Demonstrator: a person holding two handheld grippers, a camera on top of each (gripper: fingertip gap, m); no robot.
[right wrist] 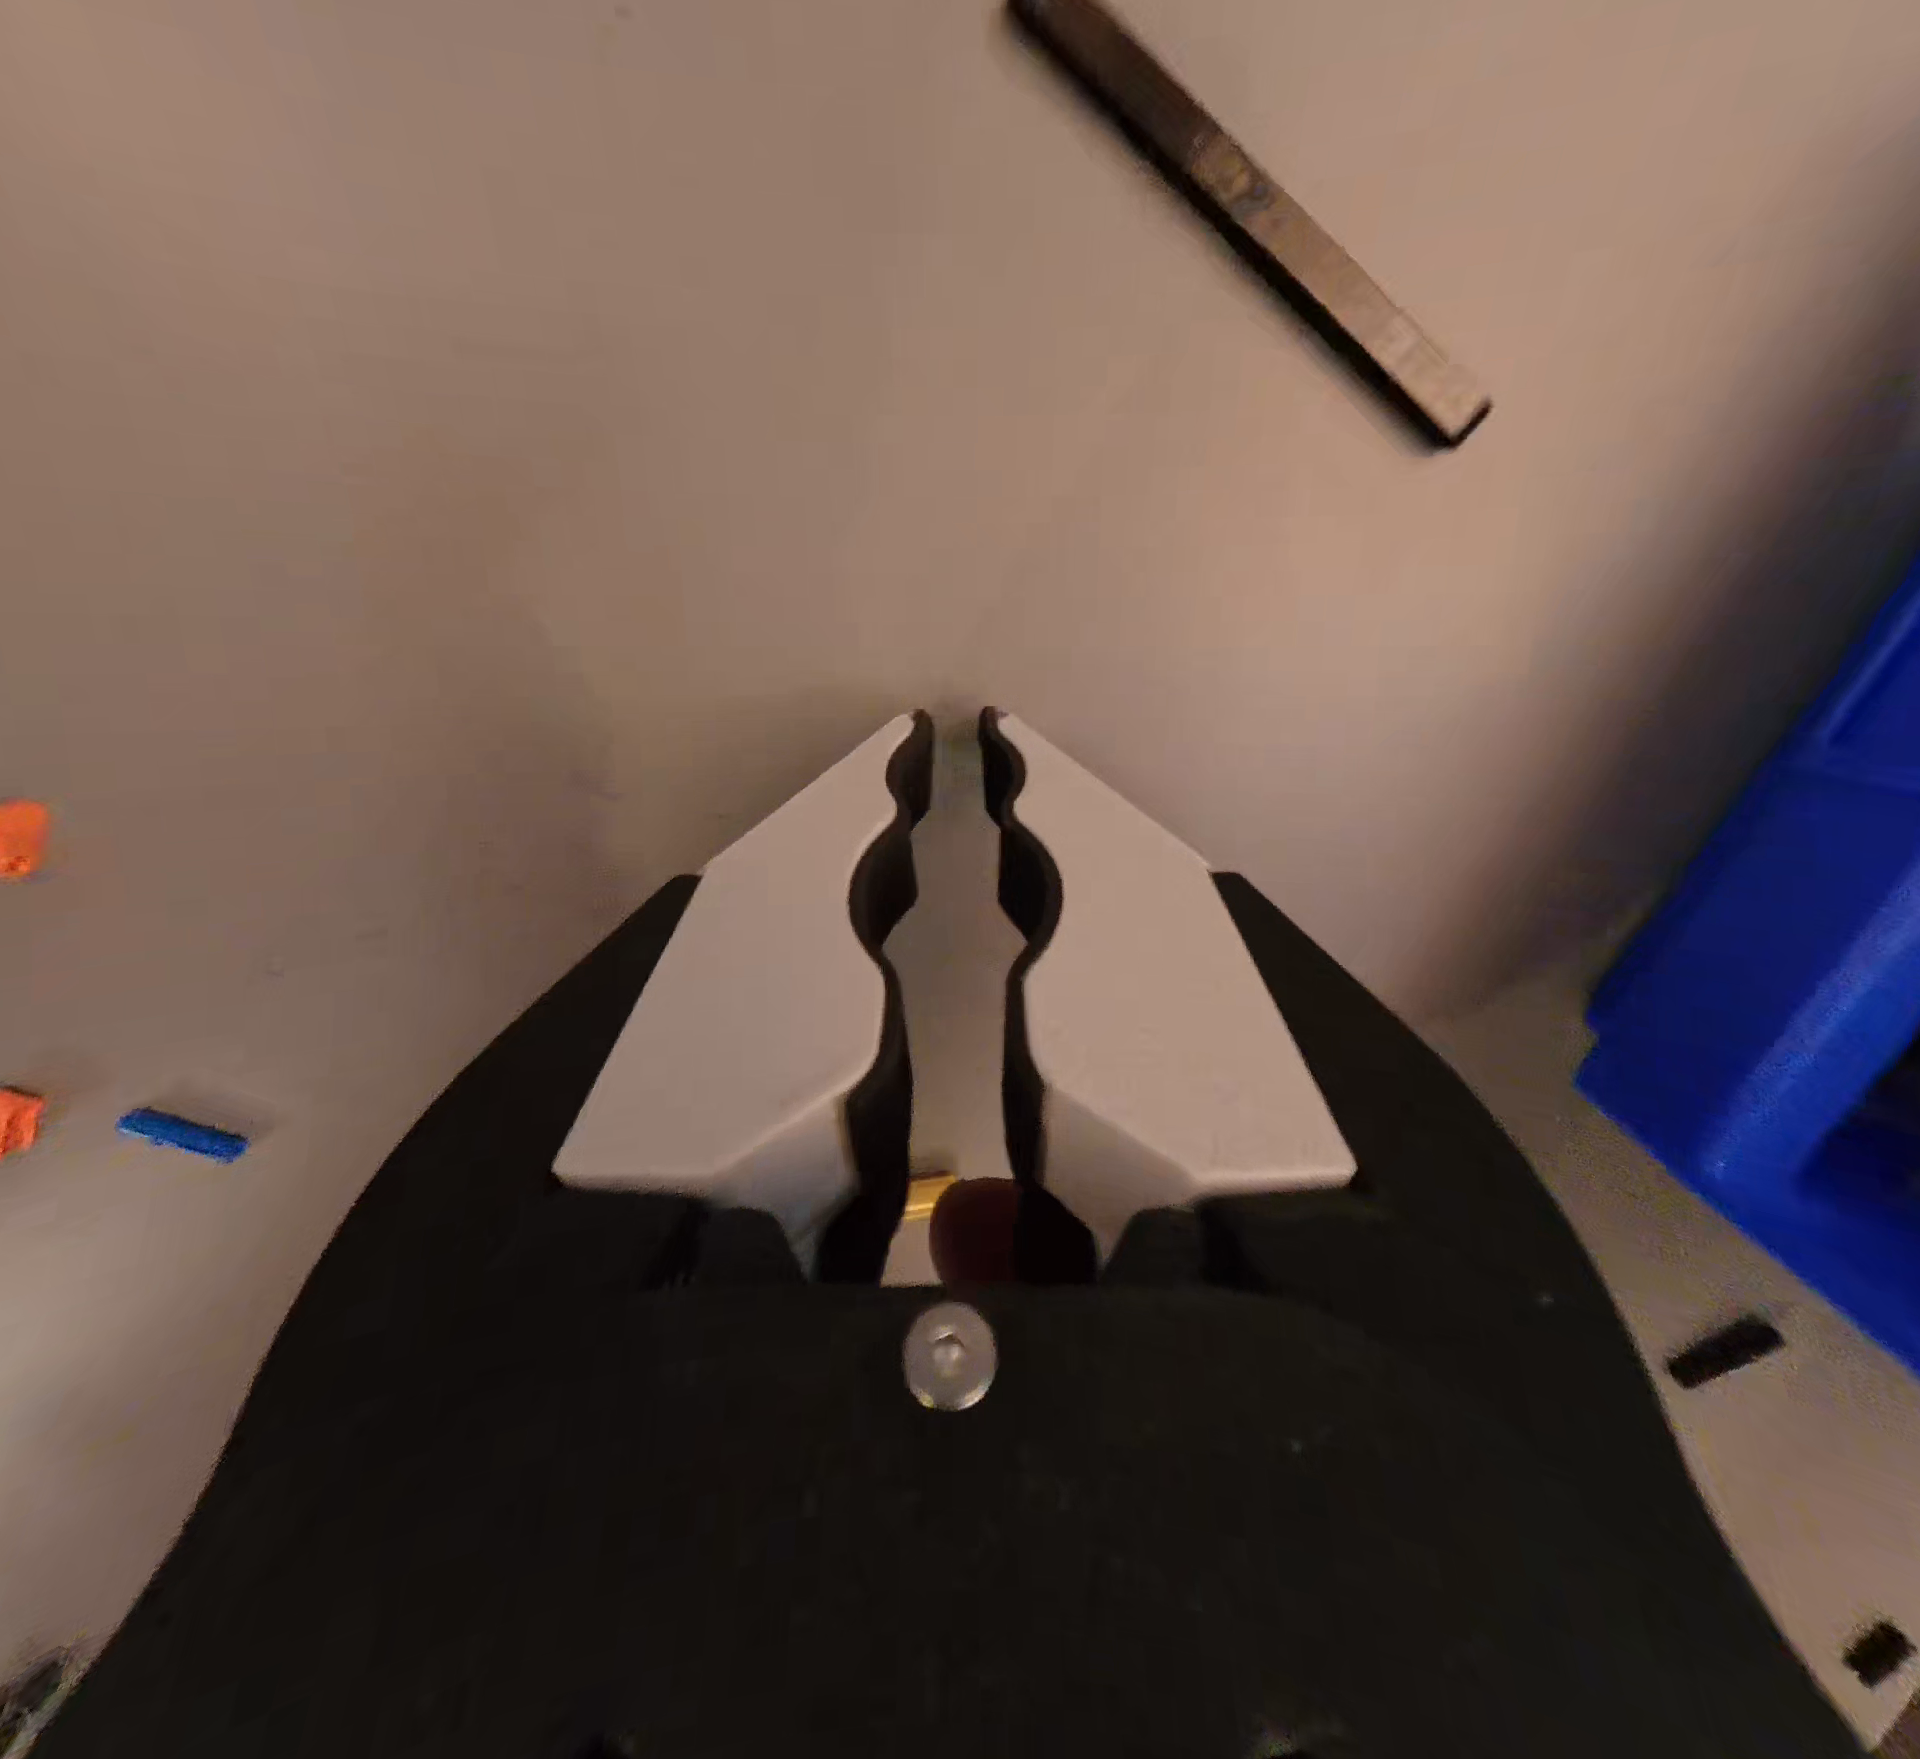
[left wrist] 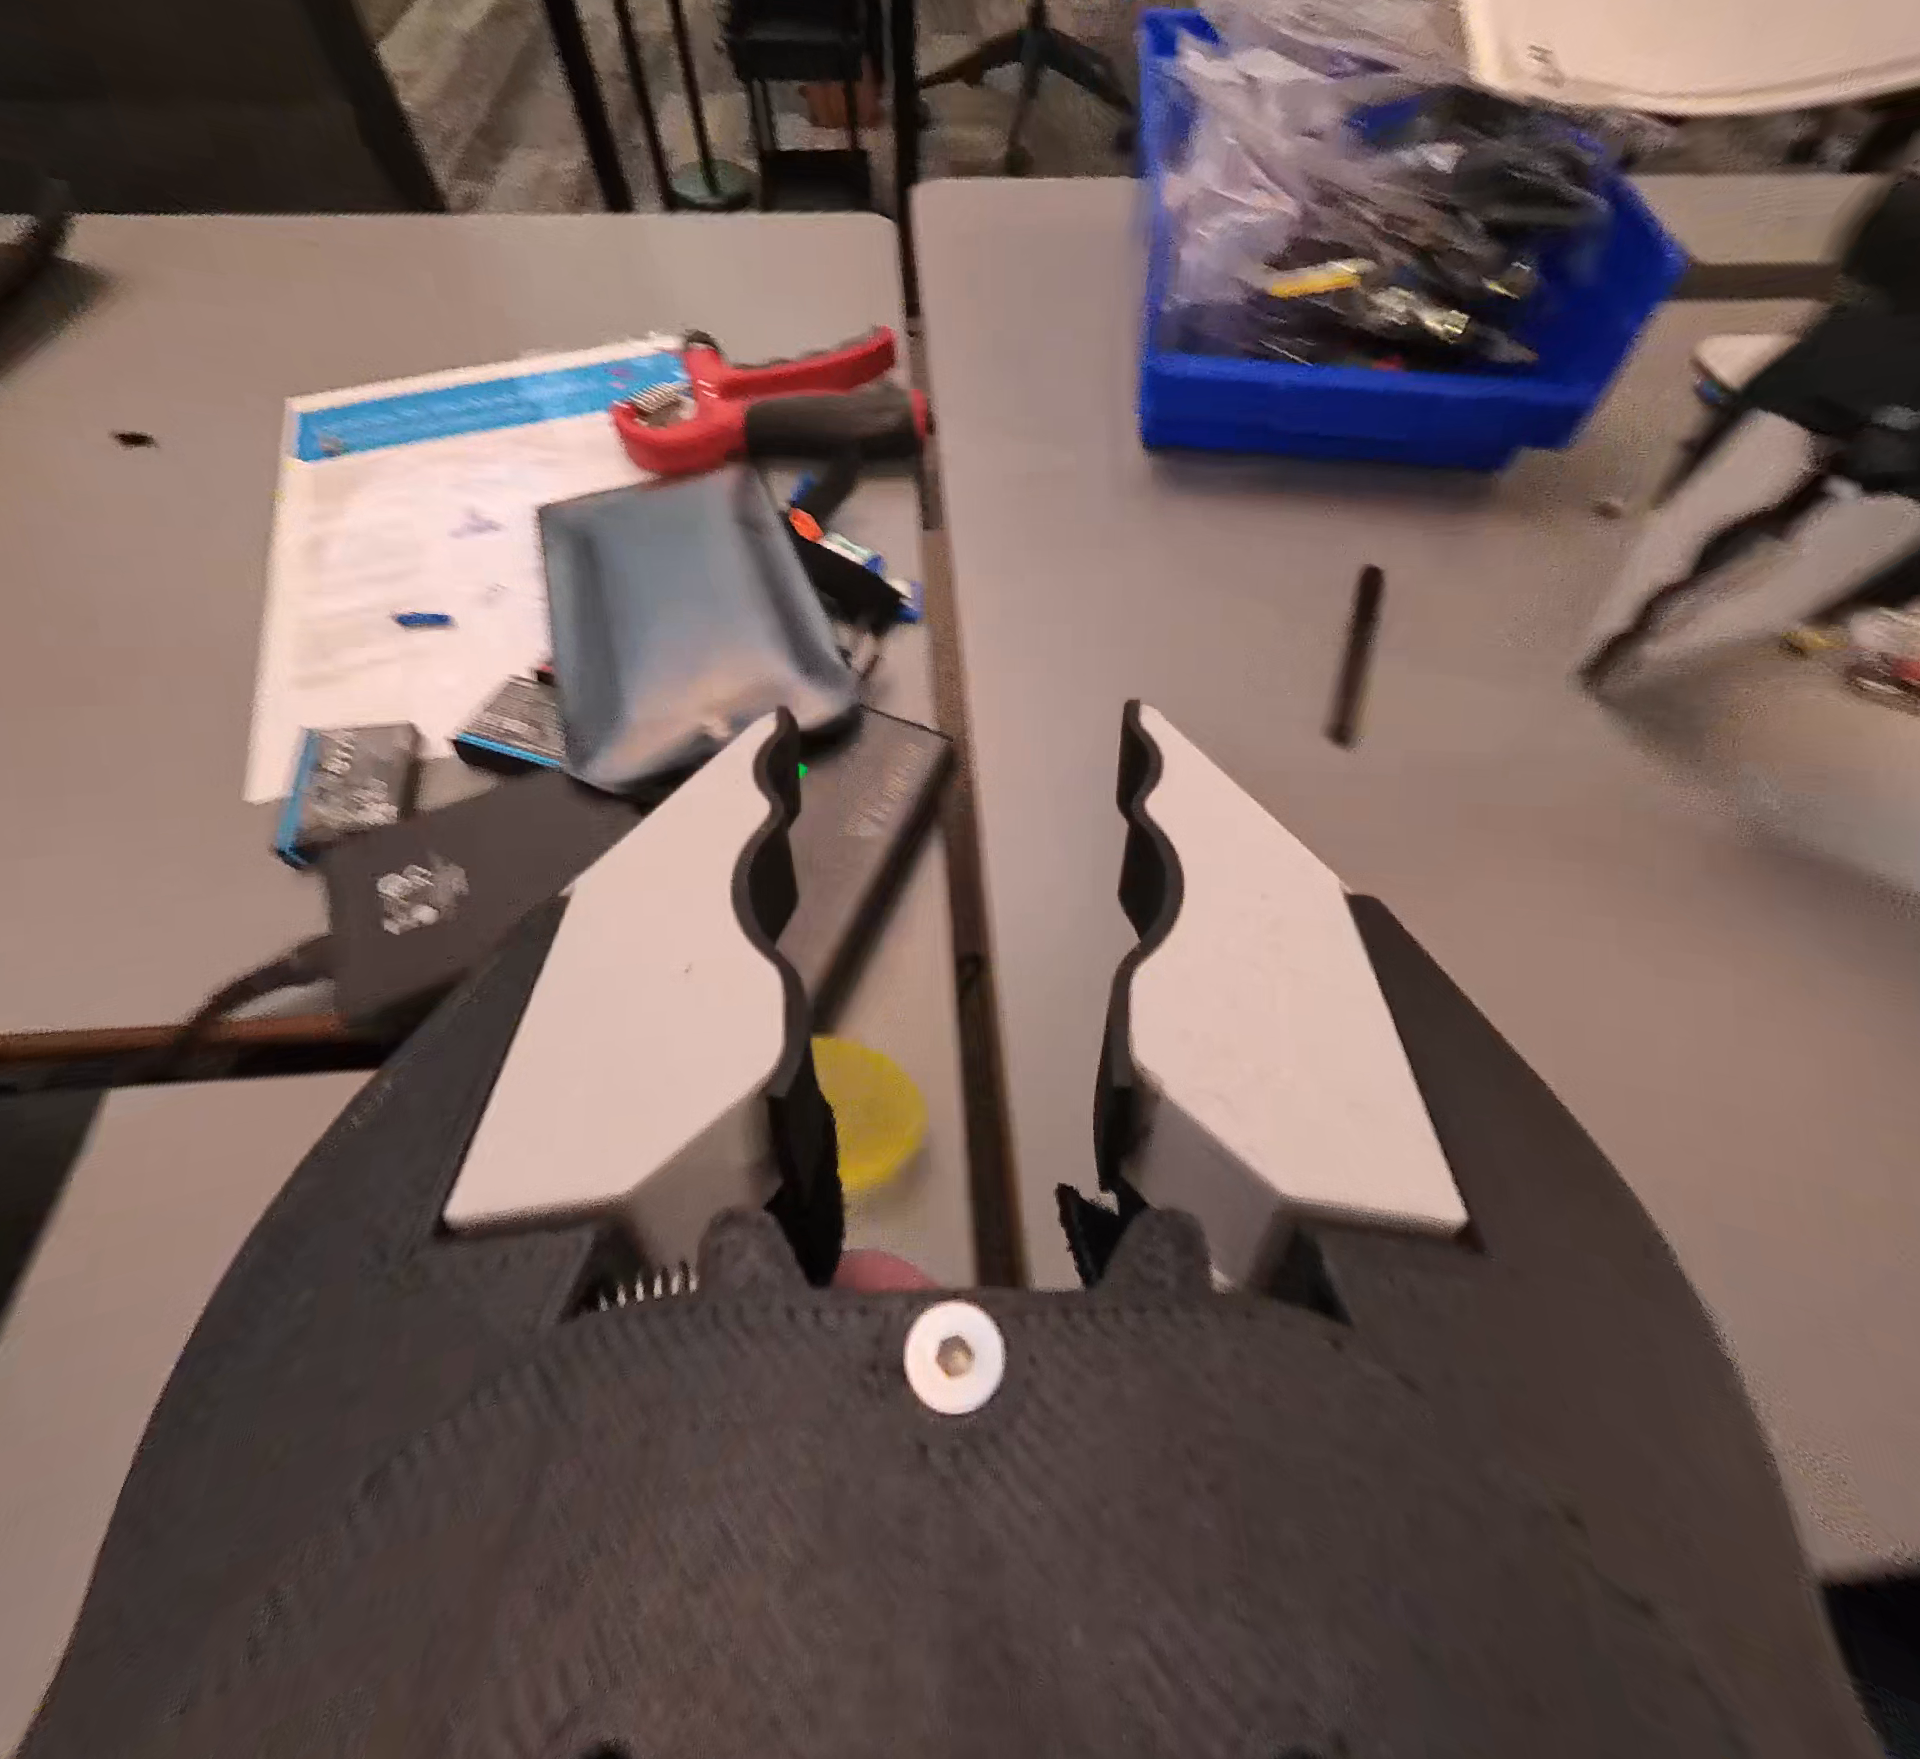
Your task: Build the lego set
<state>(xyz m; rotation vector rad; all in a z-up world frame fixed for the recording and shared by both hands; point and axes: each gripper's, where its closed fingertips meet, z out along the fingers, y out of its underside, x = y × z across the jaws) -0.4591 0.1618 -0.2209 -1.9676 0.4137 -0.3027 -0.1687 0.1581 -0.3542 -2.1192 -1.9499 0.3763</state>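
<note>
My left gripper (left wrist: 961, 733) is open and empty, hovering over the seam between two grey tables (left wrist: 1195, 878). A long black lego beam (left wrist: 1356, 655) lies on the right table beyond it. My right gripper (right wrist: 956, 722) is close to the table, its jaws almost together on a small grey piece (right wrist: 958, 759) at the tips. The black beam (right wrist: 1247, 192) lies ahead and to the right of it. In the left wrist view the right gripper (left wrist: 1756, 566) shows blurred at the right edge. A blue bin (left wrist: 1351, 405) holds bagged lego parts.
An instruction booklet (left wrist: 416, 546), a red hand tool (left wrist: 758, 400), a grey pouch (left wrist: 686, 629) and a yellow disc (left wrist: 868, 1122) lie on the left table. Small orange (right wrist: 21, 839), blue (right wrist: 182, 1135) and black (right wrist: 1725, 1366) pieces lie loose. The blue bin (right wrist: 1787, 1034) stands right. One gripper's finger ends stand about 30 cm off the other's. The yellow disc (left wrist: 868, 1122) lies some 15 cm from my left tips, 35 cm from my right tips.
</note>
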